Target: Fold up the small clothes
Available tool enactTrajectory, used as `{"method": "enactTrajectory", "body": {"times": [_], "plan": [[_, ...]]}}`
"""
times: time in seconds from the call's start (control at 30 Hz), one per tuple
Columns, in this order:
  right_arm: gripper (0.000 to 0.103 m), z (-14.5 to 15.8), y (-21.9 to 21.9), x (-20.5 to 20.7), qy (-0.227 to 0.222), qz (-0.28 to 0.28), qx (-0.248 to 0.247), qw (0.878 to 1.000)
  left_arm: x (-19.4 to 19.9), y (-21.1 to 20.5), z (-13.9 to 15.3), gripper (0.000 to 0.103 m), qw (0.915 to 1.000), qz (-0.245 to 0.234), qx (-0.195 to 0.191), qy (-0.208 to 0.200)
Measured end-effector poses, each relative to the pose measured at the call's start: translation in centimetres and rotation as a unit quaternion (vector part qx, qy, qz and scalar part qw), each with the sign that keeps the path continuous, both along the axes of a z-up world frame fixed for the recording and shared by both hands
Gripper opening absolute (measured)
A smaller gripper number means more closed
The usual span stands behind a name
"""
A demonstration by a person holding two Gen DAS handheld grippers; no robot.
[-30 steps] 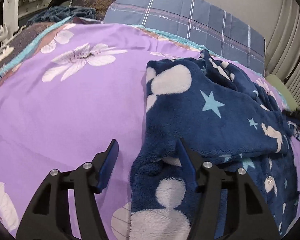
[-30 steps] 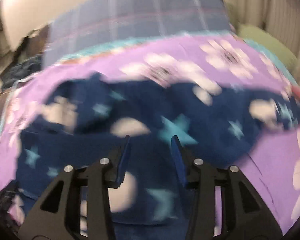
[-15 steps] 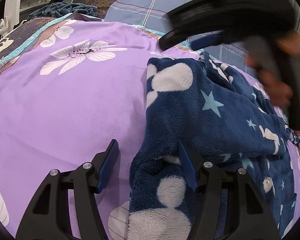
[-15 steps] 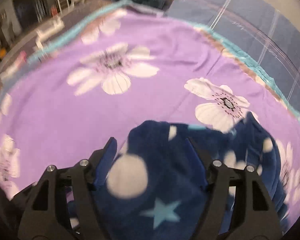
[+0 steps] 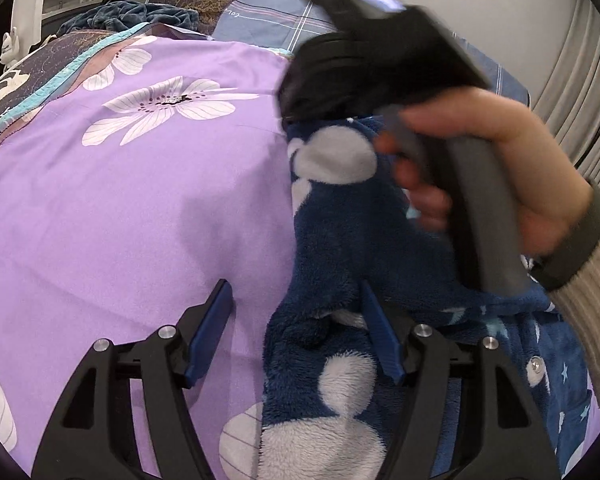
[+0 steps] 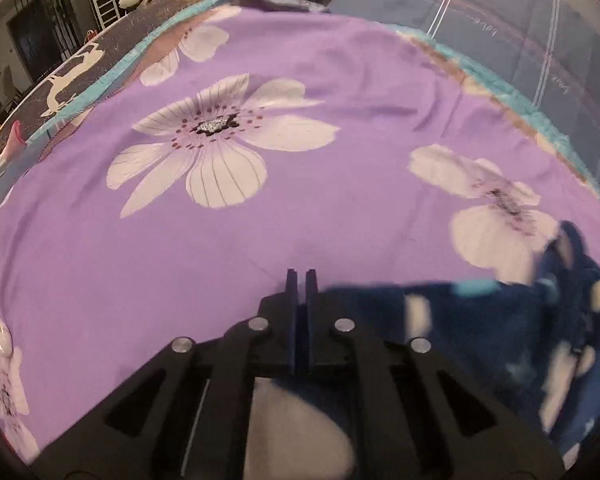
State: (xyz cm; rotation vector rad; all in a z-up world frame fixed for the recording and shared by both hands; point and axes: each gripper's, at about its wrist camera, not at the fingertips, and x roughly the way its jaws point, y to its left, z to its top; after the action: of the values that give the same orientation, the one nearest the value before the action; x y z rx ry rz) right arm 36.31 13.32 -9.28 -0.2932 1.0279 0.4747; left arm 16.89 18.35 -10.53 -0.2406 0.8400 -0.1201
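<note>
A navy fleece garment [image 5: 340, 248] with white blobs and pale stars lies on the bed, also seen low and right in the right wrist view [image 6: 480, 320]. My left gripper [image 5: 295, 286] straddles its near left edge. Its jaws are opening: the right pad rests against the fleece and the left one hangs over bare sheet. A hand [image 5: 500, 168] holds the right gripper's body [image 5: 380, 60] over the garment's far left corner, hiding the tips there. In its own view my right gripper [image 6: 301, 274] is shut at the garment's edge, on the corner as far as I can see.
The purple sheet [image 5: 120, 220] with white flowers spreads to the left of the garment. A blue plaid pillow [image 6: 500, 20] lies at the bed's head. A dark teal blanket [image 5: 140, 16] is heaped at the far left, and grey curtains [image 5: 580, 80] hang at the right.
The right gripper swept from the garment's right side to its far left corner, opened wide on the way, then shut there. The left gripper stayed put, its jaws slightly wider.
</note>
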Motion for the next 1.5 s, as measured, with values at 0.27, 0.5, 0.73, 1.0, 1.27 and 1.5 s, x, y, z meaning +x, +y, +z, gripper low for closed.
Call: {"method": "enactTrajectory", "body": {"times": [0.27, 0.5, 0.73, 1.0, 1.27, 1.5], "plan": [[0.064, 7.5, -15.1, -11.3, -0.107, -0.065, 0.094, 0.988, 0.1, 0.1, -0.1, 0.068, 1.0000, 0.000, -0.003, 0.002], [0.092, -1.9, -23.4, -14.1, 0.042, -0.162, 0.033, 0.985, 0.1, -0.5, 0.1, 0.075, 0.9998, 0.001, 0.019, 0.001], [0.047, 0.7, -24.0, -16.2, -0.028, -0.166, 0.076, 0.983, -2.6, -3.6, 6.1, 0.072, 0.9920, -0.025, 0.082, -0.093], [0.064, 7.6, -39.1, -20.1, -0.135, -0.359, 0.114, 0.917, 0.3, -11.9, 6.9, 0.072, 0.9860, -0.114, 0.083, -0.089], [0.064, 5.5, -58.3, -23.1, -0.117, -0.634, 0.115, 0.756, 3.6, -15.7, -0.4, 0.093, 0.9826, -0.144, 0.117, -0.009], [0.085, 2.8, -64.3, -21.3, -0.121, -0.698, 0.128, 0.694, 3.5, -15.9, -0.8, 0.096, 0.9827, -0.140, 0.121, -0.010]]}}
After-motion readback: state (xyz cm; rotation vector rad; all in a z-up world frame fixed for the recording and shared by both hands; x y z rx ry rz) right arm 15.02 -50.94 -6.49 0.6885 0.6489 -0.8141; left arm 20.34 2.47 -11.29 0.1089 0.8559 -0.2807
